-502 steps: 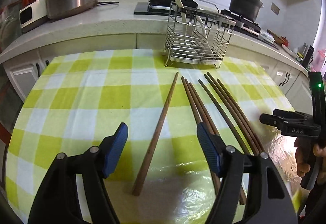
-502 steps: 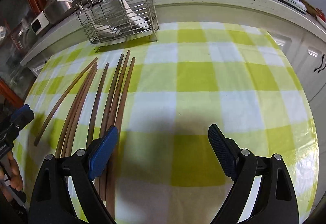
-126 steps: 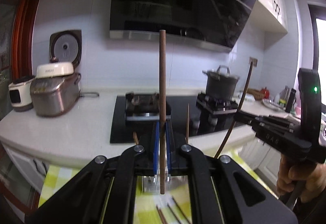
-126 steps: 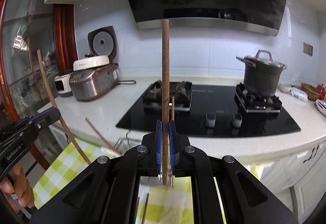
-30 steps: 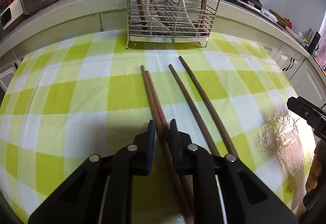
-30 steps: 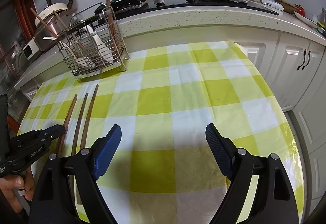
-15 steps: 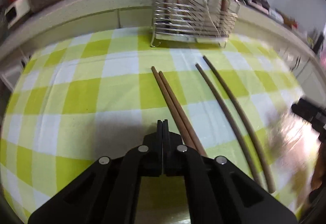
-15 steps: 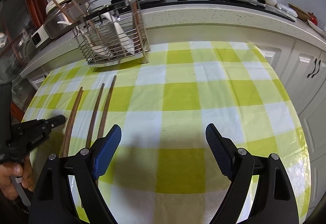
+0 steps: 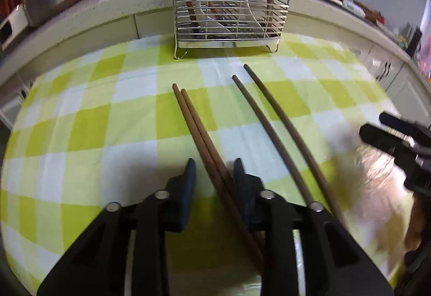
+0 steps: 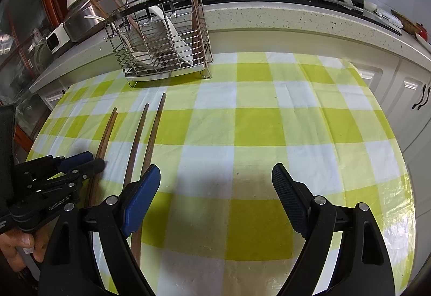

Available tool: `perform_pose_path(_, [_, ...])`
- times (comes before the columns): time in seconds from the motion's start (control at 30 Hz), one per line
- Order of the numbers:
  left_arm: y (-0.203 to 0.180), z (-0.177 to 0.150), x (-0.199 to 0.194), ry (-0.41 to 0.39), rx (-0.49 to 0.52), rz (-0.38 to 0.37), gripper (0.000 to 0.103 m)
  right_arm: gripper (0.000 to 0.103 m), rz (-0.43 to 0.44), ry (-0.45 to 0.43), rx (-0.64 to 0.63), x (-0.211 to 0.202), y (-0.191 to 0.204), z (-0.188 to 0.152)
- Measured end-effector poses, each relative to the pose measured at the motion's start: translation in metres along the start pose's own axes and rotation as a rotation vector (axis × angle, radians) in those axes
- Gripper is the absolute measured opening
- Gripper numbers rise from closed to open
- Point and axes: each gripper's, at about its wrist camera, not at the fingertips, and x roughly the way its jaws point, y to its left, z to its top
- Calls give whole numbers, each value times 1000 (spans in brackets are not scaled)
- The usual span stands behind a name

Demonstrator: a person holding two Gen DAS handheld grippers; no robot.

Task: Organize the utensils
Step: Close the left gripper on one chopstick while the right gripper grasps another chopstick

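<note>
Opening over the touching chopstick pair (image 9: 200, 131) on the checked cloth (image 9: 89, 129) short of the wire rack (image 9: 229, 16), left gripper (image 9: 212, 174) should centre on one stick before closing, pads clear so far; right gripper (image 10: 215, 188) gapes empty nearby.

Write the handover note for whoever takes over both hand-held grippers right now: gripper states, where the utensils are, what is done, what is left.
Left hand-held gripper: low over the table, jaws opening, the touching pair of chopsticks between them, pads not yet pressing.
Right hand-held gripper: open, holding nothing, hovering over the checked cloth.
Done: several chopsticks stand in the wire rack, beside white spoons.
Left: four chopsticks lie on the cloth, the touching pair and a separate pair to its right. Rack them all.
</note>
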Motion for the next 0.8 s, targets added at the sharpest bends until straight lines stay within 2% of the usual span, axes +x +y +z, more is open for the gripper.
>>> perform_pose_path(0.1, [4, 1, -4, 6, 52, -10, 18, 80, 3, 6, -3, 3, 1, 1])
perform_pose_path(0.2, [13, 2, -8, 5, 95, -10, 8, 80, 12, 12, -13, 6, 6, 1])
perform_pose_path(0.33, [33, 1, -8, 18, 111, 3, 7, 81, 19, 24, -37, 13, 17, 3])
perform_pose_path(0.4, [42, 1, -8, 19, 94, 2, 8, 81, 23, 33, -48, 18, 23, 4])
perform_pose_path(0.5, [57, 3, -12, 2, -23, -63, 9, 81, 22, 46, -63, 26, 32, 6])
perform_pose_path(0.57, [58, 4, -11, 2, -93, -82, 13, 81, 22, 54, -73, 31, 37, 7])
perform_pose_path(0.63, [52, 4, -8, 6, -106, -101, 15, 81, 14, 54, -90, 36, 43, 9])
perform_pose_path(0.8, [39, 5, -3, 11, -125, -71, 15, 81, -3, 57, -98, 42, 46, 12])
